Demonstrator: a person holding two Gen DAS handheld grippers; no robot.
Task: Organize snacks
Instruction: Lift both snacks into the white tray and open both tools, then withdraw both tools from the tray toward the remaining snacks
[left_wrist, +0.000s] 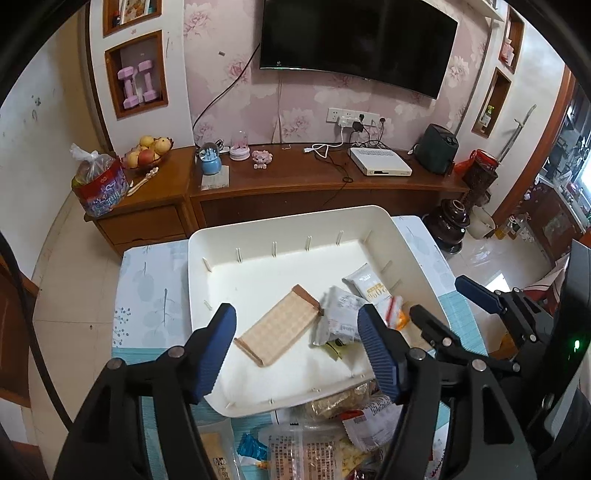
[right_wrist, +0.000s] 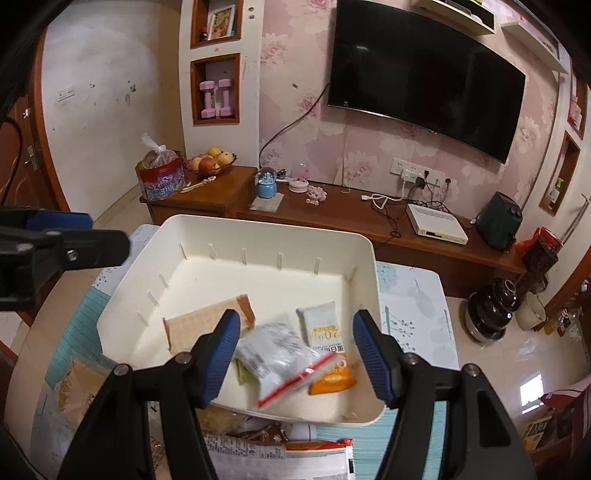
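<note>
Both claws are hanging over the near edge of the white bin (left_wrist: 295, 229), tilted down into it, and both are standing released, with nothing pinched between their blue pads.

Inside the bin, the tan wafer pack (left_wrist: 277, 328) is lying flat between the fingers of the left gripper (left_wrist: 299, 347). Its long axis is running from about 7 o'clock to 1 o'clock in the left wrist view, so it is sitting skewed to the line between the pads rather than square across it. The grey-white crinkled pouch (right_wrist: 273, 347) with the red strip is lying between the fingers of the right gripper (right_wrist: 295, 354), sloping from 10 o'clock down to 4 o'clock. Just beyond it, at 1 o'clock, the white sachet (right_wrist: 321, 325) is lying flat, and the orange packet (right_wrist: 332, 380) is touching the pouch's lower right end.

The snacks still to be sorted are piling on the tablecloth (right_wrist: 413, 306) at 6 o'clock, just beneath both claws and outside the bin's near wall: printed clear bags (left_wrist: 303, 450) and a red-edged wrapper (left_wrist: 365, 424).

Judging by that, the coming move is probably a pull back toward 6 o'clock, and the left claw seems nearer to the heap.
</note>
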